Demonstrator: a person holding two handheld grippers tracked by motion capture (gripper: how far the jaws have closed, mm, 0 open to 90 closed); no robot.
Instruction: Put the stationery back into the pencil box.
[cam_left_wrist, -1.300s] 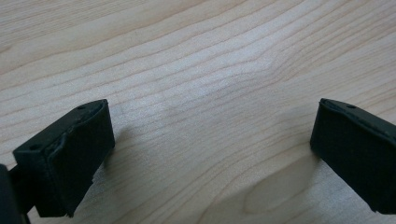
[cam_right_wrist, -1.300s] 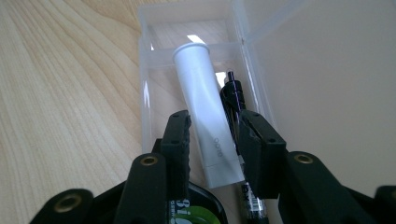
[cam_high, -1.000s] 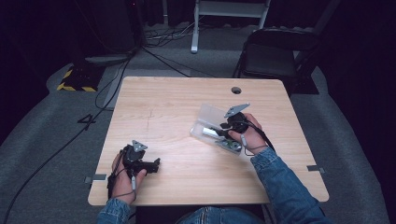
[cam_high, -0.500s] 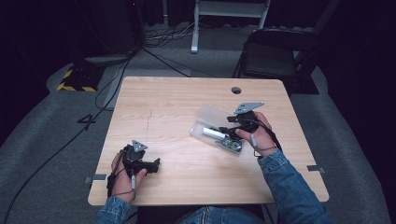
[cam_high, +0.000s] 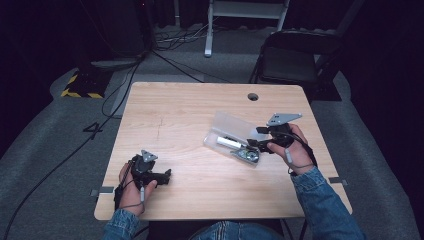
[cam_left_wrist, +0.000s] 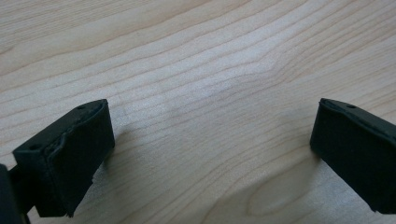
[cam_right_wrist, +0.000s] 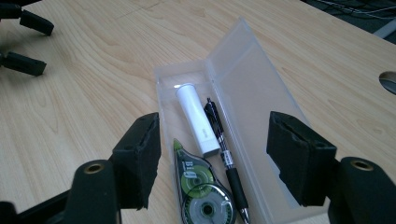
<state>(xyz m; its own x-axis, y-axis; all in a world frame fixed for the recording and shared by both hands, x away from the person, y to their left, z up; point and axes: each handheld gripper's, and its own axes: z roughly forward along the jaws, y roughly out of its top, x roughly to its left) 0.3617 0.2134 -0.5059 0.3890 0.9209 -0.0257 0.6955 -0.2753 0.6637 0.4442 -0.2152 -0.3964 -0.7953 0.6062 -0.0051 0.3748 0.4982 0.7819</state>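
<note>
The right tool (cam_right_wrist: 212, 154) stands with its jaws wide apart and nothing between them, poised just above the near end of the clear plastic case (cam_right_wrist: 252, 93). Directly ahead of it, inside the case's tray, lie three things side by side: a white tube (cam_right_wrist: 198, 119) in the middle, a black pen (cam_right_wrist: 224, 149) touching its right side, and a green correction-tape dispenser (cam_right_wrist: 196, 182) at the end closest to the tool, just left of the pen. Beyond them the case's lid (cam_right_wrist: 261, 88) is folded back flat on the counter (cam_right_wrist: 84, 93), so the case lies fully open.

As I judge it, the filling looks done: all three items sit inside the tray and nothing loose lies on the counter near it. What seems left is swinging the lid over and pressing it shut, which the right tool appears placed to begin.

Well away, toward the person's near-left corner in the high view, the left tool (cam_high: 162, 176) rests low over bare wood, jaws spread wide and holding nothing, taking no part in the work for now.
</note>
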